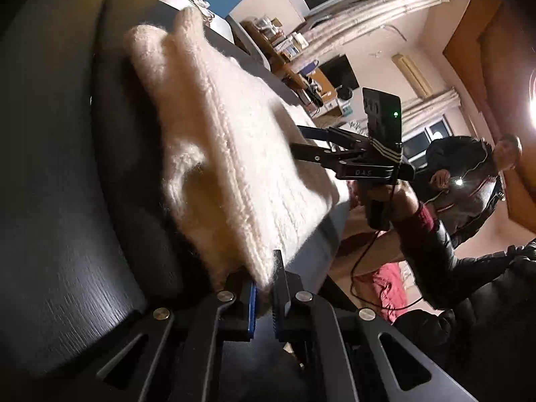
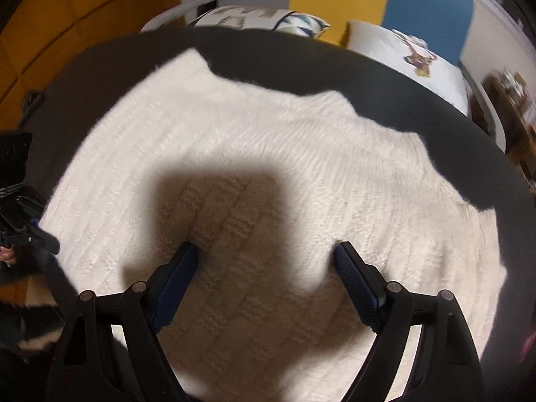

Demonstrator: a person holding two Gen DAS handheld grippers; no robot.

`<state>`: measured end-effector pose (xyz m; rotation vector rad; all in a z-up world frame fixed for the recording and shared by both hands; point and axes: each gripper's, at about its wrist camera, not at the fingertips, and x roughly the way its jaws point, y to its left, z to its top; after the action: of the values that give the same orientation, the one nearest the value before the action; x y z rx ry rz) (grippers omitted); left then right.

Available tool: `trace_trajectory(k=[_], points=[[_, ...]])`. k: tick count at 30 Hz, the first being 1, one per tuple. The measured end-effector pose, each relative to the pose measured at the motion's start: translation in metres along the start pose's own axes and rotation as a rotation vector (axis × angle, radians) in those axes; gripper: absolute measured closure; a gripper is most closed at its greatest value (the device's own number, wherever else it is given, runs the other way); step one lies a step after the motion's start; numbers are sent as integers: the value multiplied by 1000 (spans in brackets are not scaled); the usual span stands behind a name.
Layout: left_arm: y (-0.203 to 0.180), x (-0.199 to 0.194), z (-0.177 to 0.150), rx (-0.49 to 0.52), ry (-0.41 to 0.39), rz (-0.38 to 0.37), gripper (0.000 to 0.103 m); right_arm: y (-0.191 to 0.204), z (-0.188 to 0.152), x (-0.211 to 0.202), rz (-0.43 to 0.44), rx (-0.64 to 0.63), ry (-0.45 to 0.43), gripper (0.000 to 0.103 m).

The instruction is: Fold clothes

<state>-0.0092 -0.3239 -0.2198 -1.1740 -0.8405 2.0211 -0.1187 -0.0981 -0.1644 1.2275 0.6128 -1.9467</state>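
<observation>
1. The white fluffy sweater (image 2: 268, 174) lies spread out flat on the dark surface (image 1: 60, 201), most likely so that it can be folded neatly.
2. The left gripper (image 1: 264, 288) has its jaws pressed together on a corner of the sweater's edge. I think it holds that corner so it can lift it and fold it over.
3. The right gripper (image 2: 266, 261) hangs over the middle of the sweater, pointing down. Its jaws are spread wide and nothing is pinched between them. I think it is getting ready to press or grab the knit.
4. Its shadow falls dark on the wool just under it.
5. Counting: one sweater, two grippers, two pillows (image 2: 405, 57) on the bed behind the surface.
6. A person in a dark jacket (image 1: 469, 181) is close by.
</observation>
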Motion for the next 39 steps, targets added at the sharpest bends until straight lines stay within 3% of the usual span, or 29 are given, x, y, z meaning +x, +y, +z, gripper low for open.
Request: trace_trajectory(k=[2,6,9,11,12,13,18,21,24,27,30,34,39], points=[[-1,-5,1,-38,-2,-34,82,2,-3,-1,7,0,-14,14],[16,-22,20,-169,-89,-81,73,-1,-4,-6,45,34,-40,14],[26,-24,32,-211,-146,-84,73,-1,-4,-13,88,50,-60,14],[30,-19,37,-217,-143,-66,73,1,-4,-17,125,56,-77,14],[29,-17,41,-206,-132,-39,79,1,-4,-19,140,54,-86,14],[24,-15,41,-173,-124,-4,98,3,-4,-21,148,51,-93,14],[-13,-18,24,-41,-116,89,98,6,-5,-16,112,58,-72,14],[-8,-18,10,-79,-106,134,98,1,-9,-2,101,86,-50,13],[-6,-17,0,-128,-115,111,98,5,-10,3,91,71,-61,6],[-6,-20,3,-144,-71,113,81,9,-10,7,81,53,-57,0],[-5,-33,17,-138,-69,168,78,12,-9,7,79,43,-51,0],[3,-56,57,-169,-181,202,74,4,-13,-3,143,65,-108,0],[25,-44,118,-224,-231,226,73,-13,-19,-16,232,133,-173,0]])
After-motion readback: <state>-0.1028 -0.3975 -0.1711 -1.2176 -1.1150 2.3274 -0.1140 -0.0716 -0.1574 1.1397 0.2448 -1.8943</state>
